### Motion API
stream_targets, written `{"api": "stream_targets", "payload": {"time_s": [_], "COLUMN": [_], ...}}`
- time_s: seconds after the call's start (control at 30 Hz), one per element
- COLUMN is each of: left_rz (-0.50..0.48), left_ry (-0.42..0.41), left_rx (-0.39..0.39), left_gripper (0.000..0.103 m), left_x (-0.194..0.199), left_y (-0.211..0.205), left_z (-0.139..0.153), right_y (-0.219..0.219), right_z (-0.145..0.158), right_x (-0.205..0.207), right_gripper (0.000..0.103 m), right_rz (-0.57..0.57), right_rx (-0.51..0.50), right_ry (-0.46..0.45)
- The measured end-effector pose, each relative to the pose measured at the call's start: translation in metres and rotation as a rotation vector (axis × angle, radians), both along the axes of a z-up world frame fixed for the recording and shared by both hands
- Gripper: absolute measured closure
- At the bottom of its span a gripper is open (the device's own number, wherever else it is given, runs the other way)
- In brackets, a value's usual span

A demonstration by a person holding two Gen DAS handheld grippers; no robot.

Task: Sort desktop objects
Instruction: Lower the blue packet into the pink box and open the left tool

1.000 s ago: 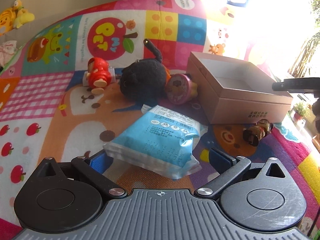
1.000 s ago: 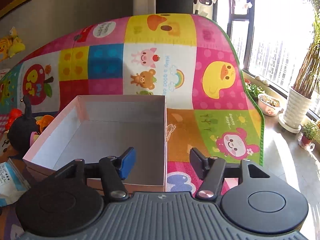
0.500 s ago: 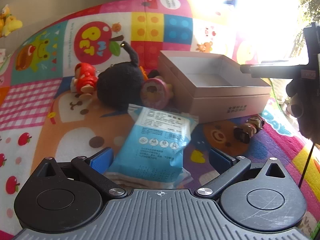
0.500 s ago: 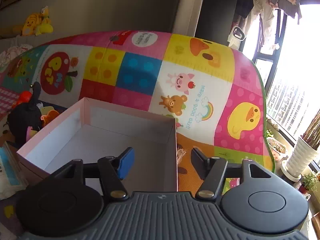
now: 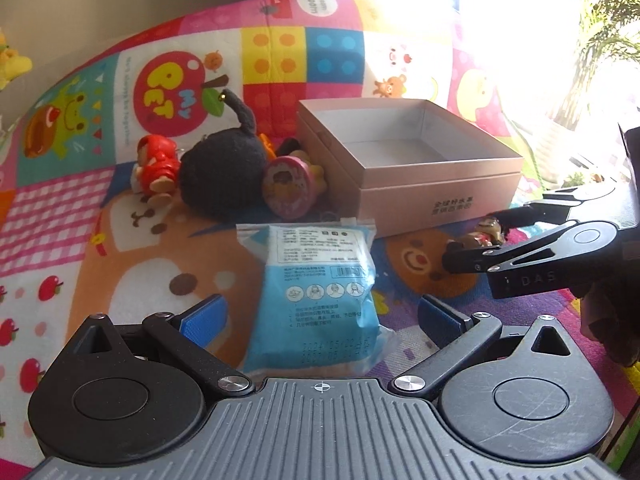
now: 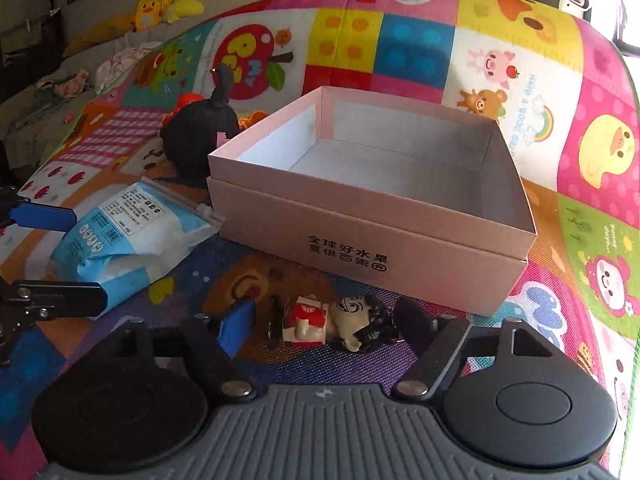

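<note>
An open pink cardboard box (image 5: pixel 400 184) (image 6: pixel 360 216) stands empty on the colourful play mat. A blue packet (image 5: pixel 320 292) (image 6: pixel 124 236) lies flat between the fingers of my open left gripper (image 5: pixel 320 316). A small figurine in red and white (image 6: pixel 336 322) (image 5: pixel 484 232) lies on its side in front of the box, between the fingers of my open right gripper (image 6: pixel 324 320). The right gripper also shows at the right of the left wrist view (image 5: pixel 472 240). A black plush toy (image 5: pixel 220 176), a red figure (image 5: pixel 156 164) and a pink round toy (image 5: pixel 286 186) lie left of the box.
The mat (image 6: pixel 580 220) curves up behind the box. Yellow plush toys (image 6: pixel 164 0) and clothes (image 6: pixel 120 64) lie far back left. A potted plant stands in glare at the right of the left wrist view (image 5: pixel 580 92).
The left gripper has turned to face the packet lengthwise and closed in around it. The right gripper has dropped from above the box to the mat, around the figurine.
</note>
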State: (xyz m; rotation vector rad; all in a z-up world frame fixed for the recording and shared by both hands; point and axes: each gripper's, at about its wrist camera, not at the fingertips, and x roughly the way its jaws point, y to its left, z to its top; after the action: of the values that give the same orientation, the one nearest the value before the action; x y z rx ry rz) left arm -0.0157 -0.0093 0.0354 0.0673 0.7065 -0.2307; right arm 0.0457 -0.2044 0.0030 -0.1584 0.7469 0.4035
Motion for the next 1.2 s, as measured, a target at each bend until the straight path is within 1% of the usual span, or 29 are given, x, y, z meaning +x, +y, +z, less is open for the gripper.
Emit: {"api": "stream_targets", "payload": {"time_s": [0.1, 0.17, 0.27, 0.33, 0.37, 0.43, 0.47, 0.5, 0.57, 0.67, 0.73, 0.8, 0.87, 0.93, 1.07, 1.17, 1.2], "left_rz": [0.026, 0.038, 0.037, 0.031, 0.022, 0.012, 0.007, -0.002, -0.033, -0.095, -0.113, -0.110, -0.110, -0.102, -0.108, -0.083, -0.079], "left_ry": [-0.002, 0.010, 0.038, 0.050, 0.061, 0.060, 0.056, 0.051, 0.044, 0.010, -0.046, -0.130, -0.195, -0.222, -0.165, -0.148, -0.132], "left_rx": [0.039, 0.070, 0.077, 0.083, 0.084, 0.084, 0.091, 0.099, 0.097, 0.057, 0.028, 0.003, -0.010, -0.032, -0.126, -0.146, -0.153], "left_gripper": [0.000, 0.000, 0.001, 0.011, 0.024, 0.028, 0.036, 0.040, 0.043, 0.044, 0.044, 0.044, 0.044, 0.044, 0.044, 0.044, 0.042], "left_x": [0.011, 0.021, 0.029, 0.027, 0.025, 0.017, 0.012, 0.006, -0.008, -0.034, -0.042, -0.040, -0.024, 0.003, 0.072, 0.115, 0.126], "left_y": [-0.007, -0.014, -0.019, -0.021, -0.022, -0.021, -0.022, -0.022, -0.021, -0.022, -0.023, -0.027, -0.035, -0.048, -0.084, -0.113, -0.120], "left_z": [-0.001, -0.007, -0.015, -0.018, -0.019, -0.018, -0.017, -0.015, -0.008, 0.014, 0.034, 0.061, 0.082, 0.094, 0.095, 0.082, 0.076], "right_y": [-0.004, -0.008, -0.018, -0.025, -0.027, -0.033, -0.035, -0.038, -0.042, -0.049, -0.053, -0.056, -0.057, -0.057, -0.063, -0.069, -0.071], "right_z": [0.004, 0.010, 0.020, 0.030, 0.033, 0.041, 0.044, 0.049, 0.057, 0.075, 0.085, 0.091, 0.092, 0.090, 0.082, 0.076, 0.074], "right_x": [-0.004, -0.014, -0.028, -0.040, -0.044, -0.053, -0.057, -0.061, -0.069, -0.080, -0.083, -0.086, -0.088, -0.089, -0.082, -0.075, -0.073], "right_gripper": [0.039, 0.039, 0.039, 0.039, 0.039, 0.039, 0.039, 0.039, 0.039, 0.039, 0.039, 0.039, 0.039, 0.039, 0.039, 0.039, 0.039], "right_rz": [-0.017, -0.022, -0.023, -0.019, -0.019, -0.015, -0.012, -0.007, -0.005, -0.020, -0.030, -0.023, -0.007, -0.005, -0.032, -0.066, -0.079], "right_rx": [0.023, 0.020, 0.035, 0.043, 0.045, 0.066, 0.077, 0.087, 0.094, 0.115, 0.138, 0.163, 0.182, 0.187, 0.203, 0.197, 0.196], "right_ry": [0.011, -0.003, -0.008, -0.021, -0.026, -0.024, -0.021, -0.021, -0.043, -0.102, -0.128, -0.133, -0.128, -0.126, -0.103, -0.094, -0.089]}}
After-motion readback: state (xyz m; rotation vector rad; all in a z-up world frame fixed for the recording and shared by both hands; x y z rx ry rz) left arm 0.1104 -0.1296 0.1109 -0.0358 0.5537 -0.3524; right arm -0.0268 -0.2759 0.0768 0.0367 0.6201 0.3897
